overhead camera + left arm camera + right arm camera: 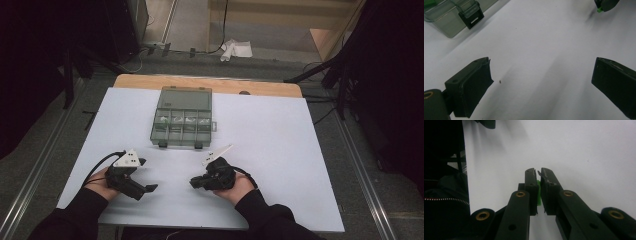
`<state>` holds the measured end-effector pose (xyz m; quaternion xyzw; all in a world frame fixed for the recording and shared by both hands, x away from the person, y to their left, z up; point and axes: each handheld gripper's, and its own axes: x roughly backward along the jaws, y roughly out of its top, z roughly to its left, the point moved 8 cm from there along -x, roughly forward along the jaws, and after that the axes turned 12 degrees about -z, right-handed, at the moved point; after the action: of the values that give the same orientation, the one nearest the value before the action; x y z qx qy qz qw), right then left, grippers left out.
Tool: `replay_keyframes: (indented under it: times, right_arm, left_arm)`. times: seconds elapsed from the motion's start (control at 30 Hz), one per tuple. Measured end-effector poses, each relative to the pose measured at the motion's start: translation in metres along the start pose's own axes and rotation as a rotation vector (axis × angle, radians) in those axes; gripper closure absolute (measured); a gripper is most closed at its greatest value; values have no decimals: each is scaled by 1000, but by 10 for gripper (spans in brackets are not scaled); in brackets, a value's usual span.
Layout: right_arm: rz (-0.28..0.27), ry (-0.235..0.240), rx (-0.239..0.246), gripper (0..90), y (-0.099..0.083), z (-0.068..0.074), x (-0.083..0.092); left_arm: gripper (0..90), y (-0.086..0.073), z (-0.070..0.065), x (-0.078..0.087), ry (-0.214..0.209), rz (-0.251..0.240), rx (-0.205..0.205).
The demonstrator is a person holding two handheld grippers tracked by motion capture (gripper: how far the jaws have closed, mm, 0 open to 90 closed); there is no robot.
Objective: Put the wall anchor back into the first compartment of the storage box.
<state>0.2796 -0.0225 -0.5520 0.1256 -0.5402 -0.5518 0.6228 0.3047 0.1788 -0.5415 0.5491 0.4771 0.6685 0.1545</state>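
A: My right gripper [538, 173] is pinching a small green piece [538, 192] over bare white mat [280, 150], near the front edge.

B: Left gripper [541, 75]?

A: Spread wide, nothing between. Compartment box [182, 117] sits well ahead, open room all round.

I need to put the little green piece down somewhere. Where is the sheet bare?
Bare: the white sheet right of the compartment box, the strip left of it, and the patch between the left tongs and right tongs. Crowded only at the box. The green piece sits pinched in the right tongs.
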Motion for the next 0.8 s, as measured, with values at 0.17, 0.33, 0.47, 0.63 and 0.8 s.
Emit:
replay_keyframes:
  times: [0.17, 0.33, 0.47, 0.63, 0.8]
  right_arm:
    - [-13, -6, -13, 852, 6, -3, 0]
    - [-23, -12, -23, 853, 12, -8, -1]
    - [-29, -22, -45, 854, 16, -11, -1]
    - [-39, -32, -54, 854, 19, -16, -1]
    - [-43, -37, -72, 854, 24, -18, 0]
  left_arm:
    - [19, 0, 0, 0, -2, -2, 1]
    - [19, 1, 0, 0, -4, -7, 1]
    - [19, 2, 1, 1, -4, -19, 0]
    - [19, 3, 1, 2, -8, -26, 0]
    - [18, 4, 2, 3, -4, -38, 4]
